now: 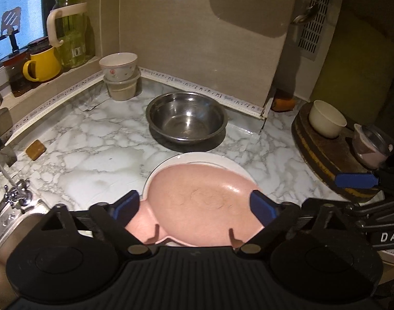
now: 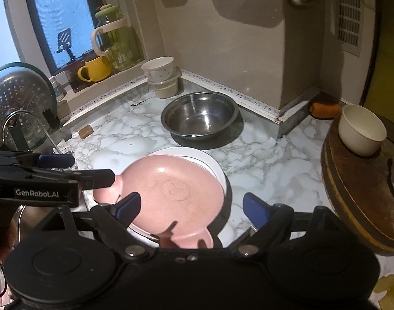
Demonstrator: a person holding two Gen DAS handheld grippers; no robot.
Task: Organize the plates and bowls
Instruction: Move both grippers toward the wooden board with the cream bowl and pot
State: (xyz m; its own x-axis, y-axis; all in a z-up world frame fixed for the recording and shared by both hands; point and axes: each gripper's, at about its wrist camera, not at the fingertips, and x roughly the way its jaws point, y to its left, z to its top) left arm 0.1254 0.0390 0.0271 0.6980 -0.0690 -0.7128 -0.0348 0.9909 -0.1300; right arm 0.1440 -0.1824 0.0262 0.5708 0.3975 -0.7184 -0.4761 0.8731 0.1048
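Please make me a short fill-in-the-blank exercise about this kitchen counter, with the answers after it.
1. The pink animal-shaped plate lies on a round ____ plate.
2. The steel bowl contains ____.
3. The cream cup stands on a round ____ board.
4. The mug on the windowsill is ____.

Answers: white; nothing; wooden; yellow

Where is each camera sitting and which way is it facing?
Left wrist: on the left tongs, angled down at the pink plate on the white plate; its blue-padded fingers and the right tongs' tip show.
Right wrist: on the right tongs, angled down at the same stack; the left tongs show.
Shared: steel bowl, marble counter.
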